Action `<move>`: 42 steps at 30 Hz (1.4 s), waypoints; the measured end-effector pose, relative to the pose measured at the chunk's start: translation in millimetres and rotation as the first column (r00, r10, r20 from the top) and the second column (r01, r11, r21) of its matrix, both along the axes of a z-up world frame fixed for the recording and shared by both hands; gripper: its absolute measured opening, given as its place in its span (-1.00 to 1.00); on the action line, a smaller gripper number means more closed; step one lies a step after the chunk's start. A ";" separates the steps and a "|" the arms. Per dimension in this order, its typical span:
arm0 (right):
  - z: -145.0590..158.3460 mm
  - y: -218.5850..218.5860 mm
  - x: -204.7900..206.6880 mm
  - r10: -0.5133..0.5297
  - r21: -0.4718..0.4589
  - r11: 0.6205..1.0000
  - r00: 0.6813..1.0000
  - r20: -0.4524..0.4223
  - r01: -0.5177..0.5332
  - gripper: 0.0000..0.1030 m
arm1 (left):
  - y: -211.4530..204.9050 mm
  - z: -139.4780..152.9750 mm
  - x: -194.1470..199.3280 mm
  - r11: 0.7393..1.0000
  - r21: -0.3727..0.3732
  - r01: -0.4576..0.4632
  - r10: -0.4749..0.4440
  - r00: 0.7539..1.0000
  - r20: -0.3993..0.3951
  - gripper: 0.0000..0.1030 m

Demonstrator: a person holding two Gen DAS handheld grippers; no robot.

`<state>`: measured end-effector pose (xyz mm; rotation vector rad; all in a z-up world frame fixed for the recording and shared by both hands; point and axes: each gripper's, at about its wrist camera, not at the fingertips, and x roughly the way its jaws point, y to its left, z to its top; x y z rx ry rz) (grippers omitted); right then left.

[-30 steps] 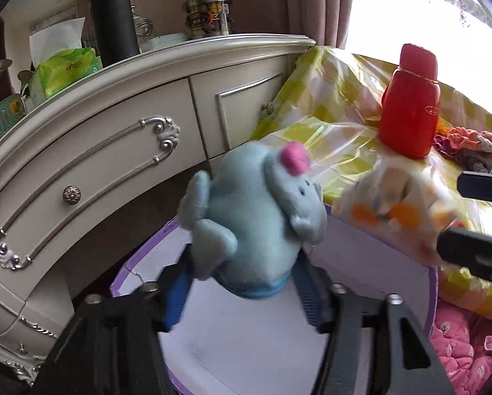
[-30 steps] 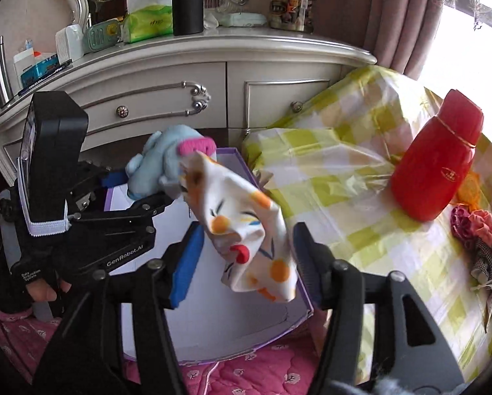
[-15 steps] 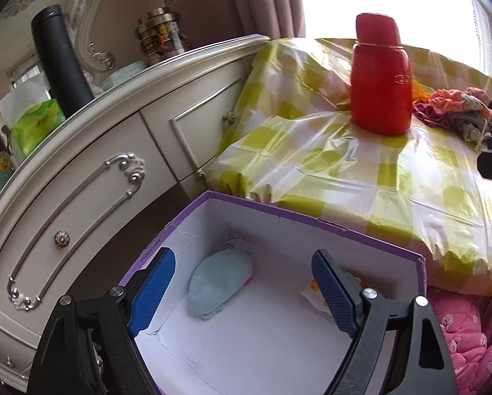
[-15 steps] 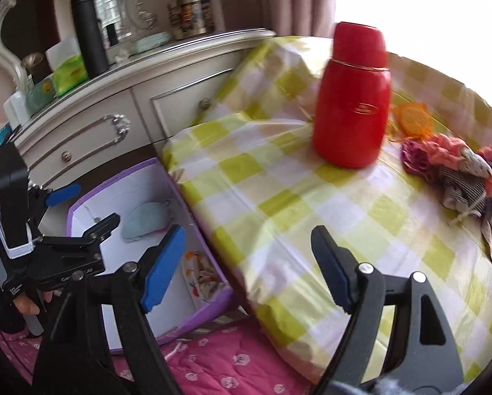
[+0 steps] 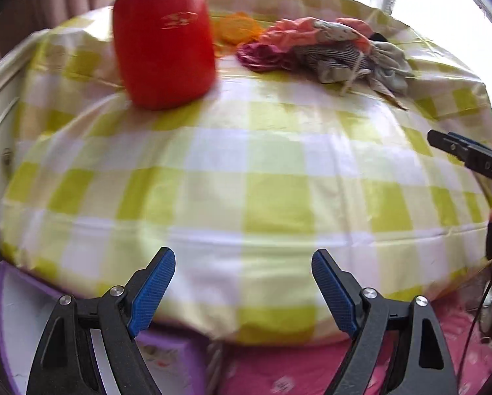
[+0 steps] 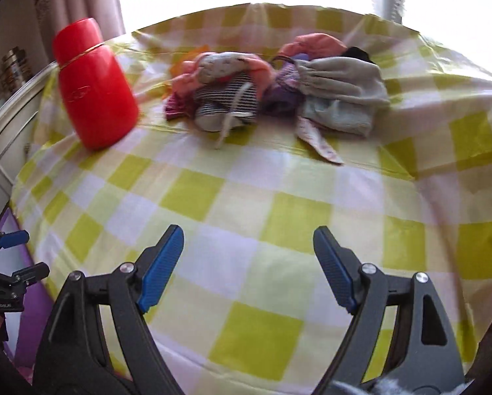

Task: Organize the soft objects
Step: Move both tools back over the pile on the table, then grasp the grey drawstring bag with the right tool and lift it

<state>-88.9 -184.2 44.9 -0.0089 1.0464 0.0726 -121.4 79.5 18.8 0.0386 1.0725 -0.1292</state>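
A heap of soft things (image 6: 279, 89) lies at the far side of the yellow checked tablecloth (image 6: 246, 191): a striped piece (image 6: 226, 98), a grey cloth (image 6: 341, 85) and pink and purple fabrics. The left wrist view shows the same heap (image 5: 328, 52) at the upper right. My right gripper (image 6: 248, 231) hovers open over bare cloth, well short of the heap, with nothing between its fingers. My left gripper (image 5: 242, 254) is open and empty too, above the table's near edge. The purple box (image 5: 2, 296) sits low at the left, its contents mostly hidden.
A red bottle (image 6: 94, 85) stands upright on the cloth to the left of the heap. A white dresser (image 6: 2, 131) borders the table's left side. Pink bedding (image 5: 279, 372) lies below the table edge. The other gripper shows at each view's side edge.
Both grippers let go of the blue plush and the patterned cloth into the purple box. Both then swung right from the box to over the table, open and empty.
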 end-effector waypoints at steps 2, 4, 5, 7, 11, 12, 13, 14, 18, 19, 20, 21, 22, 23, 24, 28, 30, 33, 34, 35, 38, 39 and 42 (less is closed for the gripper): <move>-5.7 -26.0 9.4 -0.048 -0.029 0.998 0.999 -0.003 0.048 0.62 | -30.0 -3.5 28.9 0.999 -0.039 0.032 -0.031 0.999 0.015 0.67; -10.6 -47.7 22.1 -0.080 -0.051 0.996 0.997 -0.005 0.080 0.62 | -55.7 -5.7 54.4 0.997 -0.053 0.048 -0.044 0.996 0.077 0.67; -14.2 -55.3 31.7 -0.087 -0.055 0.995 0.996 -0.013 0.086 0.62 | -66.5 -8.8 66.8 0.998 -0.047 0.045 -0.039 0.994 0.106 0.67; -24.3 -63.5 50.9 -0.083 -0.059 0.995 0.996 -0.039 0.081 0.62 | -80.3 -17.5 89.6 0.998 -0.063 0.026 -0.018 0.992 0.128 0.67; -29.8 -67.6 92.0 -0.052 -0.065 0.997 0.998 -0.032 0.050 0.62 | -85.0 -20.3 115.0 0.994 -0.109 -0.015 0.031 0.989 0.146 0.69; -24.3 -70.2 102.5 -0.062 -0.066 0.996 0.998 0.003 0.062 0.62 | -83.2 -20.8 116.5 0.992 -0.126 -0.020 0.039 0.988 0.149 0.69; -17.7 -73.2 113.3 -0.073 -0.063 0.995 0.997 0.039 0.075 0.62 | -81.1 -21.0 116.2 0.989 -0.144 -0.021 0.043 0.987 0.154 0.70; -11.9 -75.8 125.0 -0.075 -0.058 0.995 0.995 0.071 0.079 0.63 | -79.5 -21.1 115.7 0.986 -0.164 -0.017 0.043 0.987 0.157 0.73; -1.8 -73.9 174.4 -0.033 -0.158 0.986 0.989 0.141 0.055 0.68 | -76.4 -20.7 113.8 0.982 -0.189 -0.013 0.044 0.986 0.161 0.77; -2.9 -71.7 186.0 -0.011 -0.186 0.982 0.989 0.148 0.038 0.69 | -76.7 -20.8 115.0 0.983 -0.186 -0.011 0.041 0.986 0.159 0.79; -5.4 -70.2 197.1 0.010 -0.206 0.978 0.989 0.147 0.021 0.77 | -77.3 -20.9 115.0 0.983 -0.182 -0.008 0.038 0.987 0.159 0.81; -10.4 -67.7 206.1 0.024 -0.216 0.976 0.991 0.129 0.004 0.84 | -77.7 -20.9 115.0 0.984 -0.181 -0.006 0.035 0.987 0.158 0.81; -18.7 -69.8 214.7 0.034 -0.196 0.980 0.996 0.086 -0.017 0.84 | -78.0 -21.1 114.6 0.984 -0.180 -0.005 0.034 0.987 0.158 0.82; -27.6 -70.1 221.8 0.047 -0.140 0.989 0.999 0.028 -0.042 0.82 | -78.1 -21.0 114.5 0.984 -0.180 -0.004 0.033 0.987 0.158 0.83; -31.7 -73.8 218.5 0.053 -0.088 0.995 0.998 -0.016 -0.054 0.55 | -78.9 -20.7 114.1 0.983 -0.181 -0.005 0.034 0.987 0.159 0.83; -17.0 -83.9 158.7 0.035 0.004 0.999 0.999 -0.010 -0.035 -1.00 | -78.7 -20.0 113.8 0.982 -0.189 -0.004 0.035 0.986 0.160 0.84; -8.0 -85.1 119.6 0.044 0.053 0.998 0.999 -0.001 -0.044 -1.00 | -79.6 -20.0 114.2 0.982 -0.189 -0.001 0.031 0.987 0.159 0.87; 7.9 -88.8 89.2 0.059 0.042 0.997 0.998 0.036 -0.060 -0.92 | -81.2 -20.2 114.7 0.983 -0.181 0.004 0.024 0.987 0.156 0.91; 14.8 -92.3 89.7 0.052 0.030 0.998 0.997 0.064 -0.054 -0.83 | -82.0 -20.4 115.0 0.984 -0.176 0.006 0.022 0.988 0.155 0.92; 20.2 -95.4 96.1 0.042 0.002 0.999 0.996 0.079 -0.042 -0.49 | -82.7 -20.5 115.1 0.985 -0.170 0.008 0.018 0.988 0.154 0.92; 27.1 -90.7 143.6 0.106 -0.092 0.990 0.994 0.018 -0.104 0.80 | -82.8 -20.7 114.4 0.986 -0.164 0.011 0.014 0.988 0.154 0.93; 28.1 -83.2 161.2 0.174 -0.129 0.976 0.985 -0.016 -0.175 0.80 | -82.8 -20.6 114.5 0.986 -0.165 0.011 0.015 0.988 0.154 0.93; 28.4 -53.1 205.3 0.379 -0.331 0.857 0.918 -0.114 -0.395 0.80 | -82.3 -20.4 114.3 0.985 -0.170 0.010 0.016 0.988 0.155 0.93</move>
